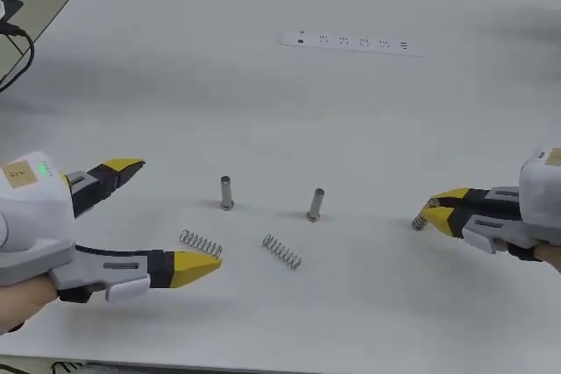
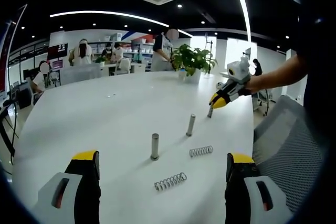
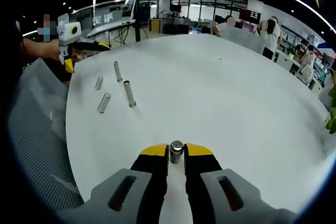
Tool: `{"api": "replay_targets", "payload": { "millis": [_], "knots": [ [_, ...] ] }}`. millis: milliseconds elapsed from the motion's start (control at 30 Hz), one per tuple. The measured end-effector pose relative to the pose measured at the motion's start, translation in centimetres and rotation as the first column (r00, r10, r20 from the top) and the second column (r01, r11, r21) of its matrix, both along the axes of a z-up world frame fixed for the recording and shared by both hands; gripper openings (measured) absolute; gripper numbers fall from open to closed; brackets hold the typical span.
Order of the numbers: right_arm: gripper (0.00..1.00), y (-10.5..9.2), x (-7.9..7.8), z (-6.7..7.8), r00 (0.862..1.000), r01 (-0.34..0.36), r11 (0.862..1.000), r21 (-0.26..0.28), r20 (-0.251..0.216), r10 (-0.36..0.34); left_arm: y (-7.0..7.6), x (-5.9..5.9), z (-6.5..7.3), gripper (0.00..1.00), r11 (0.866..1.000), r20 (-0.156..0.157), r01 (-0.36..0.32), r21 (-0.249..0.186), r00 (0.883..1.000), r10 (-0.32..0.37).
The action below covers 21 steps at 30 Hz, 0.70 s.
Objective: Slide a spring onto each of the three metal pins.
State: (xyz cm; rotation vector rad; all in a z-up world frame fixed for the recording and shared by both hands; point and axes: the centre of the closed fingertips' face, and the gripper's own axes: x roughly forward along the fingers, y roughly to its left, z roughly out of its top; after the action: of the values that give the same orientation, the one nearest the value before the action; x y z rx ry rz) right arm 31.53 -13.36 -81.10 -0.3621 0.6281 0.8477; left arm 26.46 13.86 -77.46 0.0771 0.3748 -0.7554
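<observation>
Two bare metal pins [image 1: 226, 192] [image 1: 316, 204] stand upright on the white table. In front of them lie two loose springs [image 1: 201, 243] [image 1: 281, 251]. My left gripper [image 1: 168, 215] is open at the left, its lower tip close to the left spring; the same pins [image 2: 155, 146] [image 2: 191, 125] and springs [image 2: 170, 181] [image 2: 201, 151] lie ahead of its jaws [image 2: 163, 157]. At the right, my right gripper [image 1: 431, 208] is shut on a spring that sits around the third pin [image 1: 419, 222], seen as a coiled top [image 3: 176, 151] between its yellow tips.
A white power strip [image 1: 351, 42] lies at the far middle of the table. A black cable [image 1: 13, 37] hangs at the far left edge. The table's near edge [image 1: 263, 361] runs just below the grippers. People and desks fill the room beyond.
</observation>
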Motion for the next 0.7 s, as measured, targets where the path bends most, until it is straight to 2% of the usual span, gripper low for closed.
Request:
{"api": "replay_targets", "payload": {
  "millis": [100,167,333,467,700],
  "knots": [
    [0.18,0.0,0.0,0.0,1.0,-0.001,1.0,-0.008,0.014,0.001,0.0,0.0,0.0,0.98,1.0,0.0,-0.002,-0.003,1.0,0.002],
    [0.19,0.0,-0.1,0.2,1.0,-0.002,1.0,-0.004,0.017,0.002,0.0,-0.1,0.0,0.98,1.0,-0.003,0.001,-0.002,1.0,-0.001],
    [0.25,0.3,-0.2,0.9,1.0,0.013,0.999,0.036,0.028,-0.014,0.1,-0.2,0.0,0.98,1.0,-0.003,-0.002,-0.004,1.0,0.002],
    [0.3,0.3,-0.2,1.6,0.998,0.013,0.999,0.045,0.06,-0.016,0.1,-0.2,0.1,0.98,1.0,-0.002,0.001,-0.003,1.0,-0.001],
    [0.36,0.3,-0.7,2.4,0.997,0.012,0.997,0.078,0.072,-0.017,-0.2,0.0,0.3,0.98,1.0,-0.002,0.008,-0.005,1.0,-0.008]
  ]
}}
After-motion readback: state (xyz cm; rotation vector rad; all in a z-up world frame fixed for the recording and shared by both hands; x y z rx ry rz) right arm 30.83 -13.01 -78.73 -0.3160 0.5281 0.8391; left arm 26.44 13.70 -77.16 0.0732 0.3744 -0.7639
